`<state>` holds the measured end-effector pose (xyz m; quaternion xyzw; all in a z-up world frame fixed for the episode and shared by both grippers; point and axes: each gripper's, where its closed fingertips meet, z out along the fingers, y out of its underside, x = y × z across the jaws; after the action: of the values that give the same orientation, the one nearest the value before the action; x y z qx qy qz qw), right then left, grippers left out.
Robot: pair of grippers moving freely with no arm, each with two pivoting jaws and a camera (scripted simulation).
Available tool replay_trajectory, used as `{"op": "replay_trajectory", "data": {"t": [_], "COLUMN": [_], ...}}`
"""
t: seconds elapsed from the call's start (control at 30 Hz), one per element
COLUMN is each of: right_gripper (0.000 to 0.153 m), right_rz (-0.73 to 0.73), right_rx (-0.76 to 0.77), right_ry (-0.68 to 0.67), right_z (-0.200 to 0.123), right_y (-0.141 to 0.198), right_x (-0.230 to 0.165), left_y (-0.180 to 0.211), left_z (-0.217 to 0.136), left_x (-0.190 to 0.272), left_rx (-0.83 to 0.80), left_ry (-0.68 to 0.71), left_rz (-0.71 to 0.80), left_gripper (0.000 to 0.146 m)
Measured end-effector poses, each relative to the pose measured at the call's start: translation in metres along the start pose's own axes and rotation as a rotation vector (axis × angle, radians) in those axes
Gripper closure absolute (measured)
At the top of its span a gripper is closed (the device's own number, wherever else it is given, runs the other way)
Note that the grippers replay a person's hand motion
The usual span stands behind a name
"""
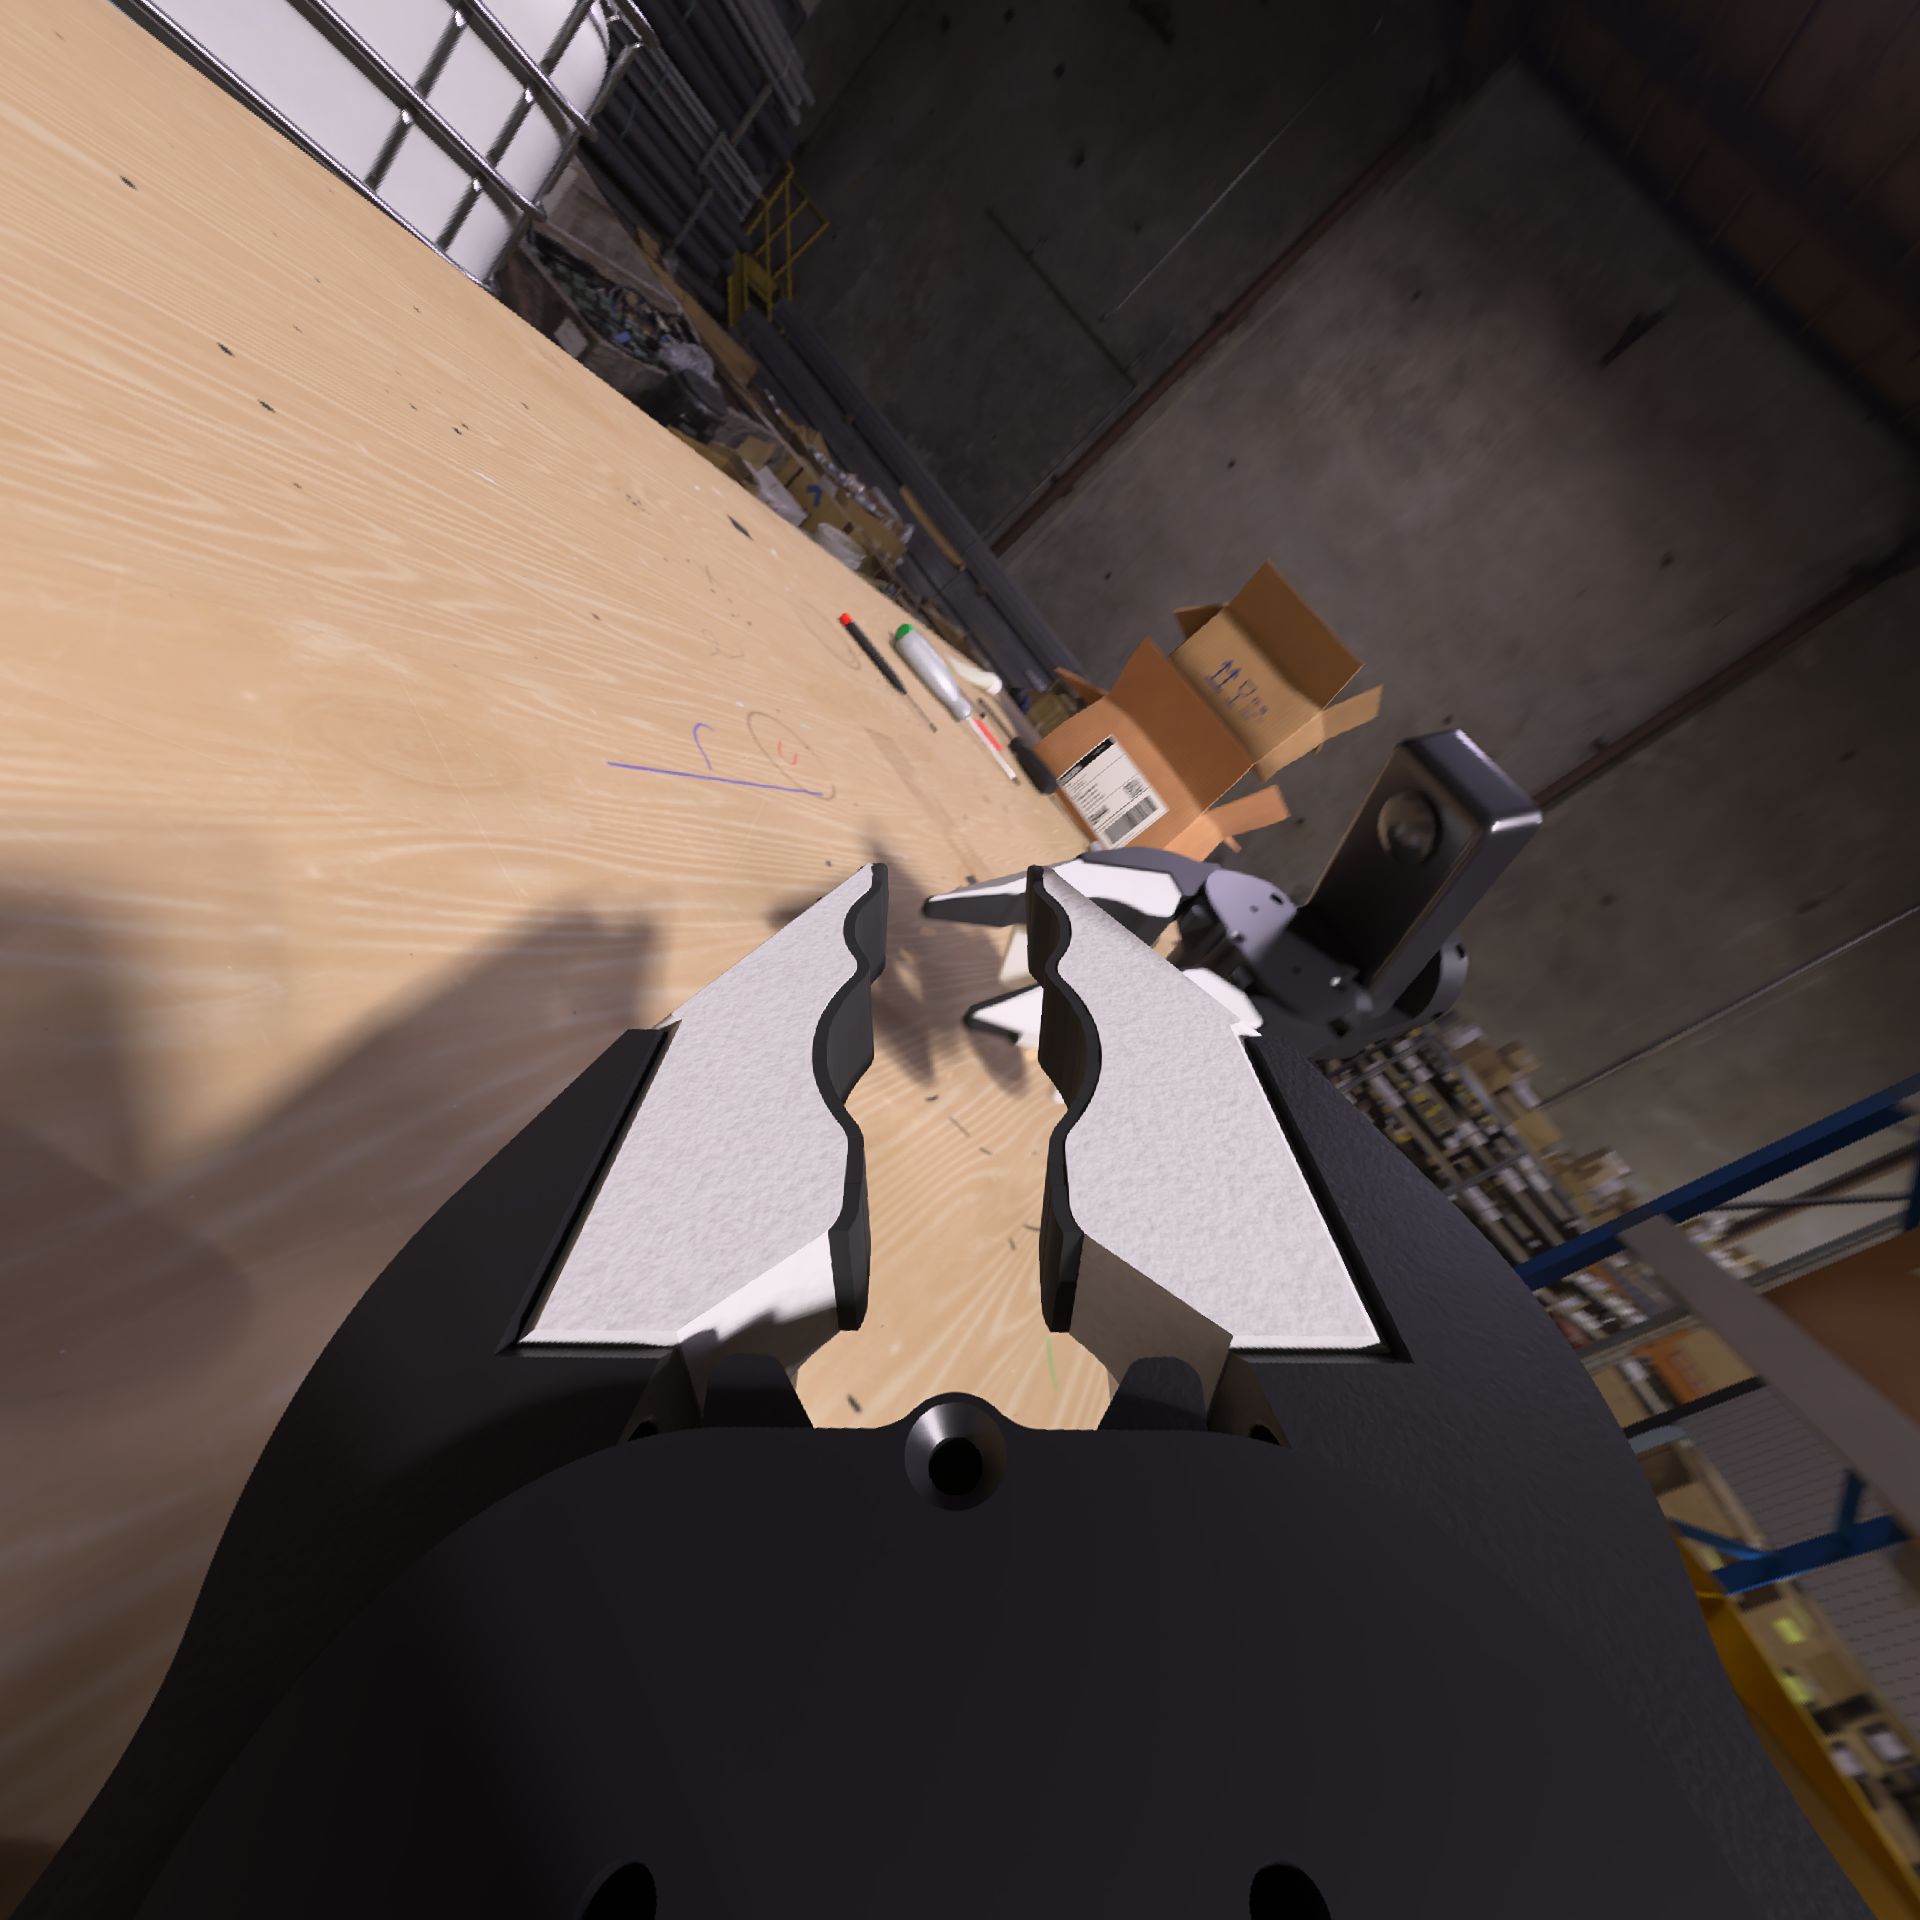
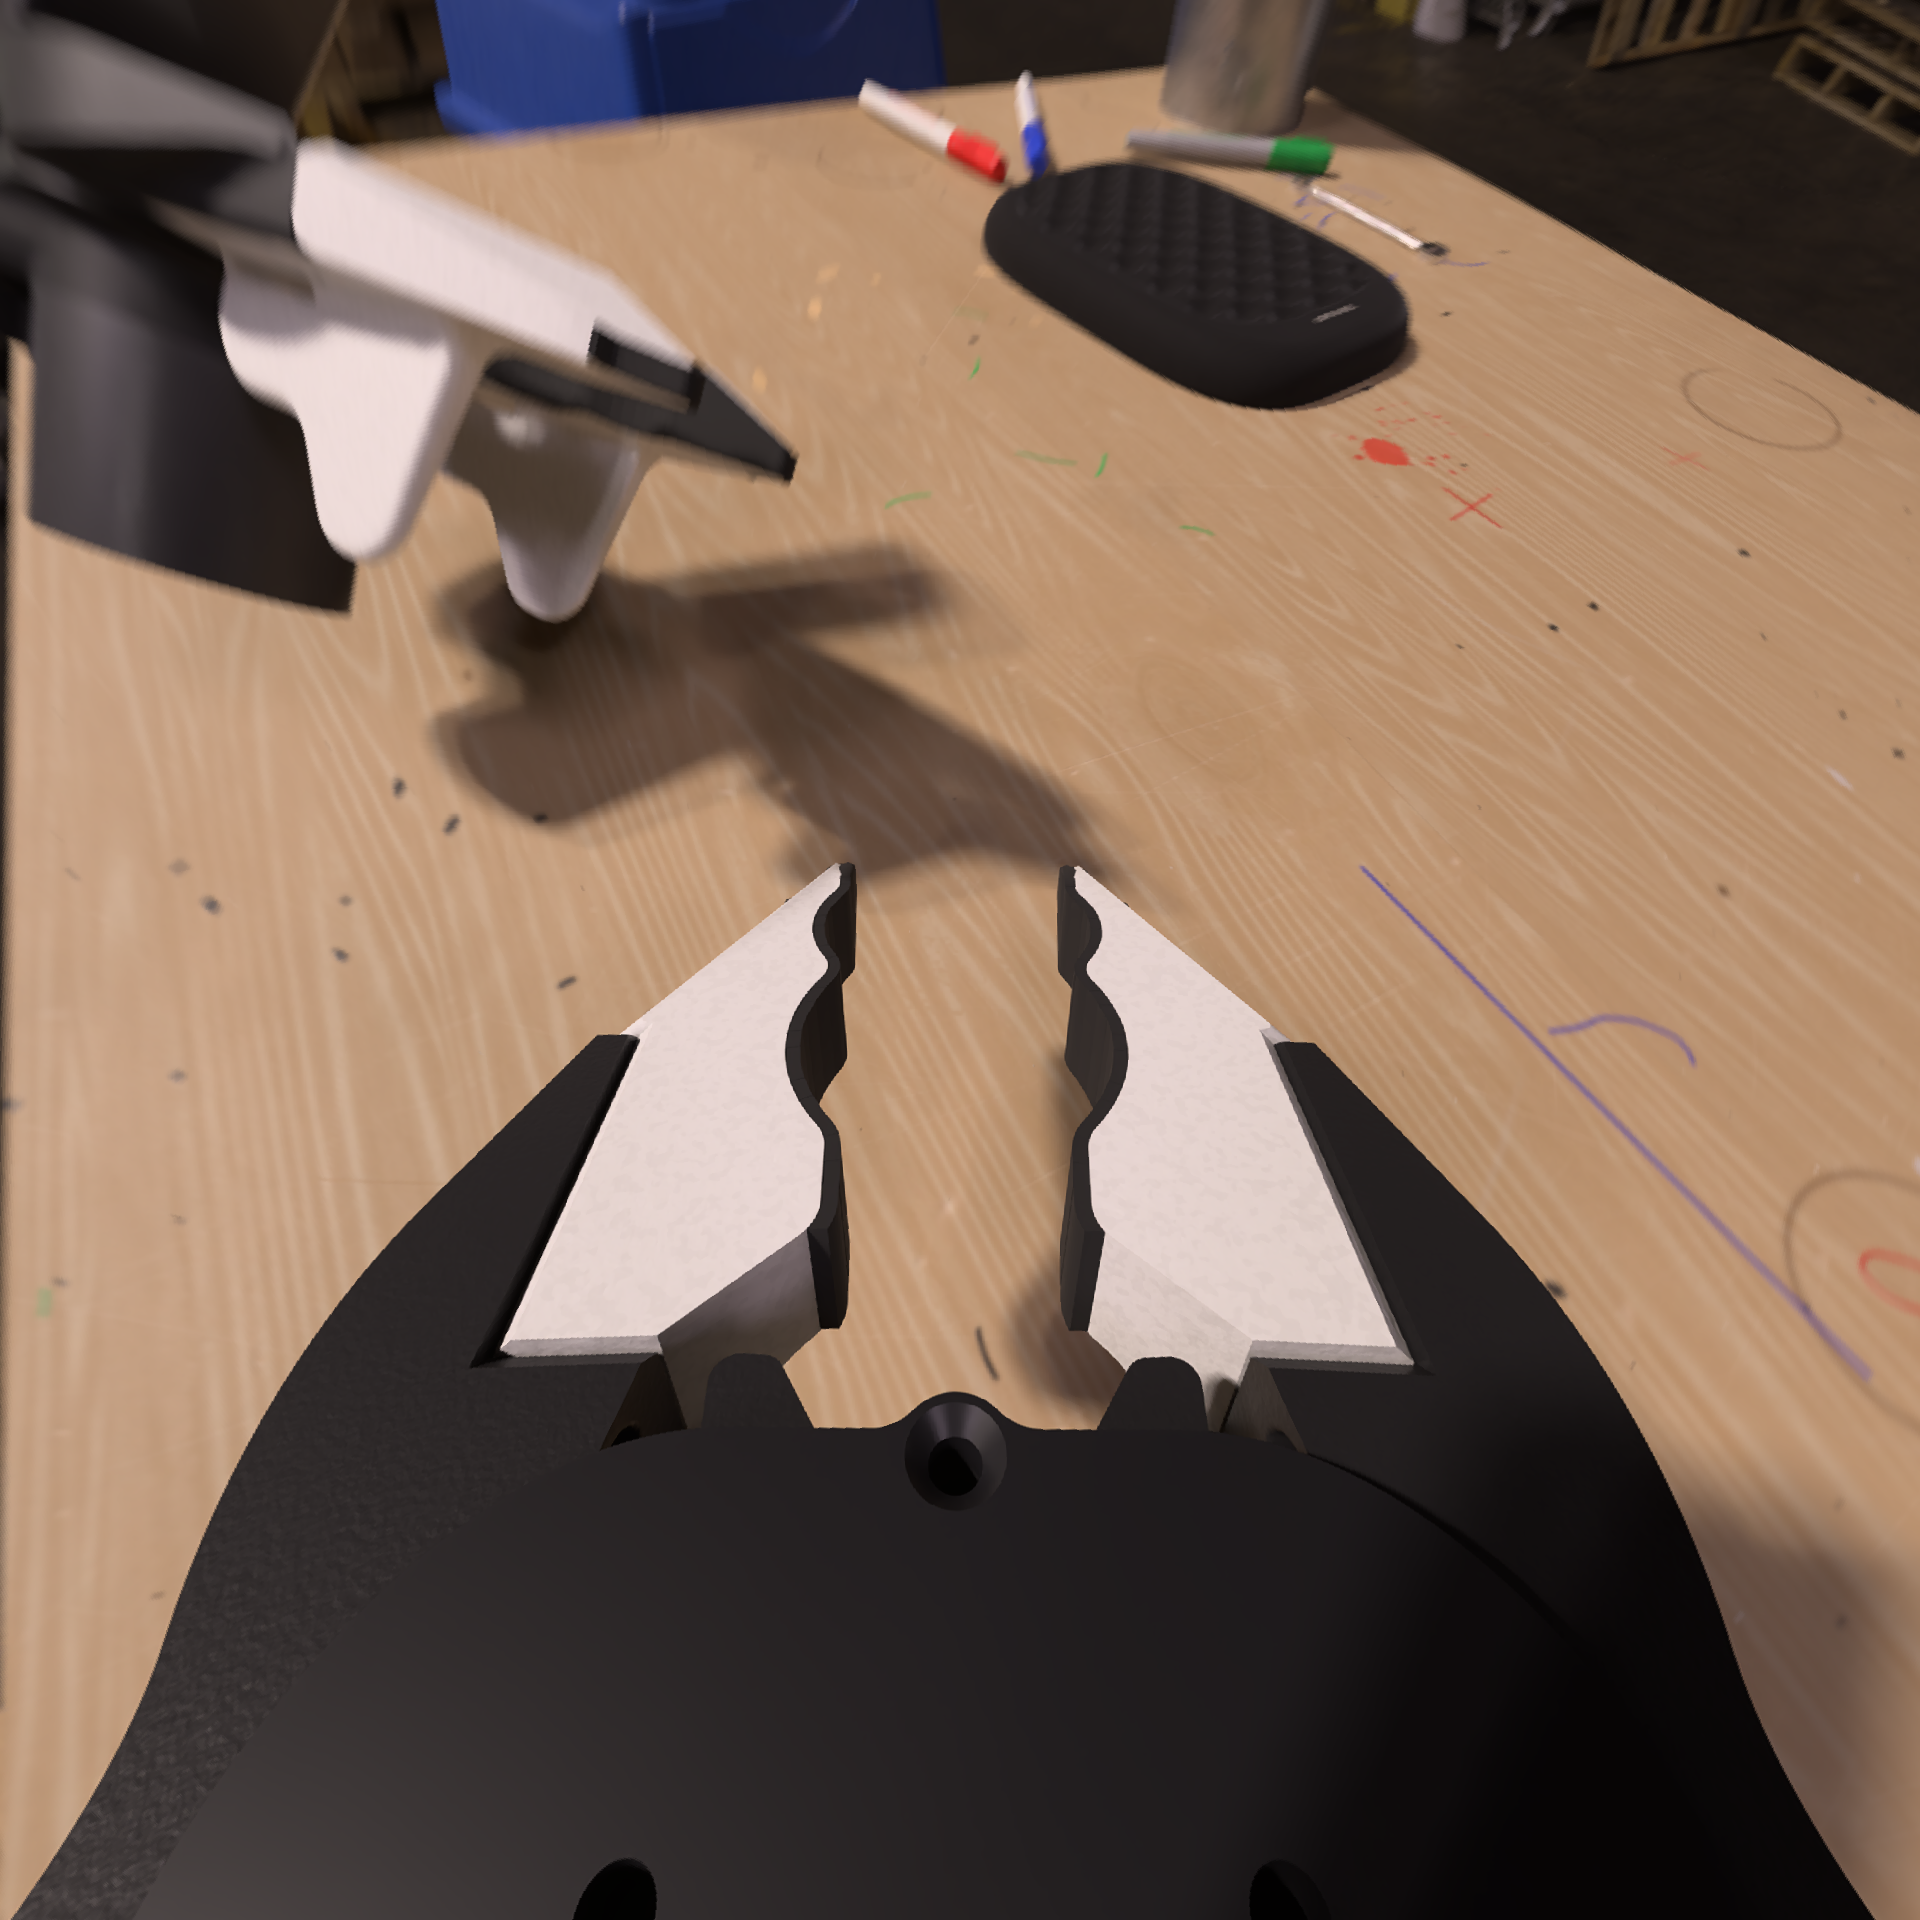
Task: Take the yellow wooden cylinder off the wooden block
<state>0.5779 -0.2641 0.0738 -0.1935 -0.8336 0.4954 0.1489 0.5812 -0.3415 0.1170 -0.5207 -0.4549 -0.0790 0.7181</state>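
Note:
Neither view shows a yellow wooden cylinder or a wooden block. My left gripper (image 1: 956, 878) is open, with nothing between its white fingers, and hangs low over the wooden table (image 1: 312, 520). My right gripper (image 2: 958, 873) is open too and empty above the same table (image 2: 1299, 675). In the left wrist view the right gripper's white fingers (image 1: 1101, 894) point toward mine just beyond my tips. A small pale patch behind my right finger cannot be identified. In the right wrist view the left gripper (image 2: 779, 457) shows at the upper left, seen from the side.
A black cushioned pad (image 2: 1195, 281) lies far right, with a red marker (image 2: 935, 130), a blue marker (image 2: 1031, 125), a green marker (image 2: 1236, 151) and a metal can (image 2: 1236, 52) behind it. An open cardboard box (image 1: 1195, 727) sits by the table edge.

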Motion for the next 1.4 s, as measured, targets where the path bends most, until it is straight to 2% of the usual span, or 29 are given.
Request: {"op": "replay_trajectory", "data": {"t": [0.13,0.27,0.57,0.83,1.03,1.4], "right_gripper": [0.111,0.108,0.107,0.108,0.108,0.108], "right_rz": [0.154,0.219,0.295,0.49,0.464,0.498], "right_rx": [0.093,0.146,0.264,0.489,0.475,0.538], "right_ry": [0.017,0.049,0.045,0.017,-0.059,-0.099], "right_z": [-0.026,-0.043,-0.058,-0.089,-0.087,-0.096], "right_y": [0.001,0.006,-0.002,-0.009,-0.012,-0.014], "right_x": [0.013,0.02,0.03,0.053,0.037,0.038], "left_y": [0.01,0.019,0.02,0.03,0.033,0.051], "left_z": [0.007,0.016,0.024,0.029,0.031,0.041], "left_x": [0.001,0.001,-0.007,-0.011,-0.013,-0.013], "left_rx": [-0.052,-0.098,-0.106,-0.162,-0.185,-0.312], "left_ry": [-0.061,-0.121,-0.222,-0.338,-0.373,-0.374], "left_rz": [0.117,0.237,0.303,0.447,0.484,0.557], "left_gripper": [0.118,0.116,0.115,0.113,0.112,0.112]}}
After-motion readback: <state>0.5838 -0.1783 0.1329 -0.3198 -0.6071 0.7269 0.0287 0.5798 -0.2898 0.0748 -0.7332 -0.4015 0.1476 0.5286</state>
